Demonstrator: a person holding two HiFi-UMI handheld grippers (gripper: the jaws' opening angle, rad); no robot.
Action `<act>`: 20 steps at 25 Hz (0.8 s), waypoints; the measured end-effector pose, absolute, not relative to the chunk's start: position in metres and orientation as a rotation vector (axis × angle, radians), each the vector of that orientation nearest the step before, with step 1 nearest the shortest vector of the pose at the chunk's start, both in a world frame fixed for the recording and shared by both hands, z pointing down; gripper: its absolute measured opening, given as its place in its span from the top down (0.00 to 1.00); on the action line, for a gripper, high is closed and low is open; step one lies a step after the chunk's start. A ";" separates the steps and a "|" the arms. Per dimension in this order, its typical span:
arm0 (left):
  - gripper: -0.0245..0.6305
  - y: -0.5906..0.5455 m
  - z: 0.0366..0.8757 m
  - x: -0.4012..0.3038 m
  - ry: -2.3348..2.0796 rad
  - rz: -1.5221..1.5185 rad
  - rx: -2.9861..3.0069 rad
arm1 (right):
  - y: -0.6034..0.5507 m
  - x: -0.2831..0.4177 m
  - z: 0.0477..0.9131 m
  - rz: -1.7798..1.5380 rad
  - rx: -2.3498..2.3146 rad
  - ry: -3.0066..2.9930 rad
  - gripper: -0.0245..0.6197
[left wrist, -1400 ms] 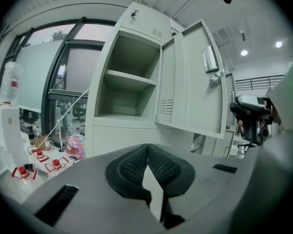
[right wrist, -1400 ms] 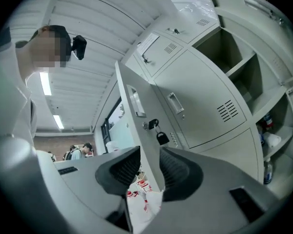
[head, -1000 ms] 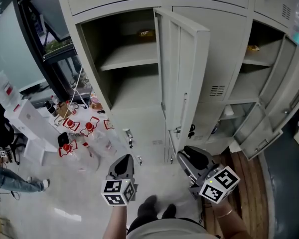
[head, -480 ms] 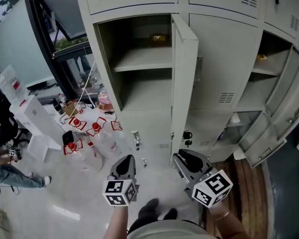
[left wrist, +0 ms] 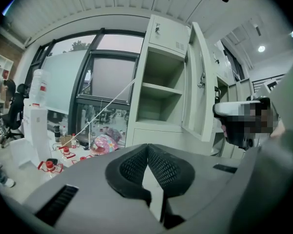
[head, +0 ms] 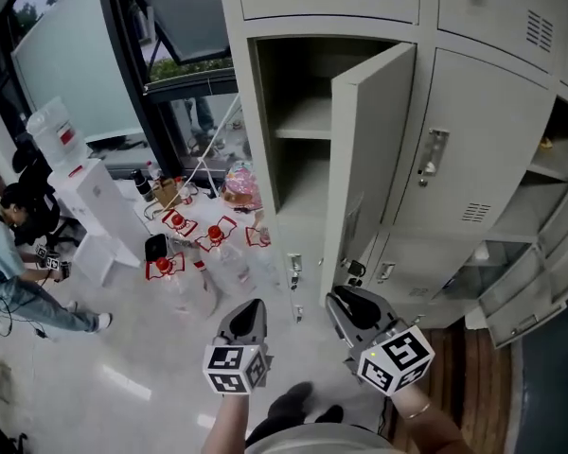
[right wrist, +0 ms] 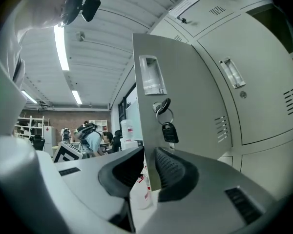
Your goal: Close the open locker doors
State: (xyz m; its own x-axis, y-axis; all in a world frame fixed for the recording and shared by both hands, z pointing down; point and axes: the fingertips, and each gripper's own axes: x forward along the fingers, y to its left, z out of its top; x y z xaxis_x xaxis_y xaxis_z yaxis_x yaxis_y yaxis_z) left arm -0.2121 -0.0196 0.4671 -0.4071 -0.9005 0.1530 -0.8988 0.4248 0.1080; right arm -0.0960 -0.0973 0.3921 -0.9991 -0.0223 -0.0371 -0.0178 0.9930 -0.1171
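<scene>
Pinched the edge of the pale grey locker door (head: 374, 149), half open at 12 o'clock, keys (right wrist: 167, 126) dangling, between just-closing right gripper (right wrist: 149, 174) jaws; held left gripper (left wrist: 147, 155) pressed together, empty.

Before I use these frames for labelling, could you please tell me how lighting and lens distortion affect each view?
Head view: evenly lit and sharp, though the pale grey metal lockers bow outward. Left gripper view: strong fisheye, black corners, bright black-framed window behind, mosaic patch at right. Right gripper view: long white ceiling tube light glares; the open grey locker door curves.
</scene>
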 end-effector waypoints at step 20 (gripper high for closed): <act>0.93 -0.025 0.471 -0.292 -2.499 0.014 1.573 | -0.119 -0.218 0.389 -0.132 -0.077 3.131 0.91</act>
State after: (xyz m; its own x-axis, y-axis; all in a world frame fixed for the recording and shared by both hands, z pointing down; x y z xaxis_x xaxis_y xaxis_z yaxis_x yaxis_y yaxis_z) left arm -0.2918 -0.0248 0.4706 -0.4198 -0.8928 0.1635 -0.8945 0.4375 0.0917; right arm -0.2183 -0.1193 0.3885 -0.9988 -0.0494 -0.0050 -0.0488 0.9953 -0.0841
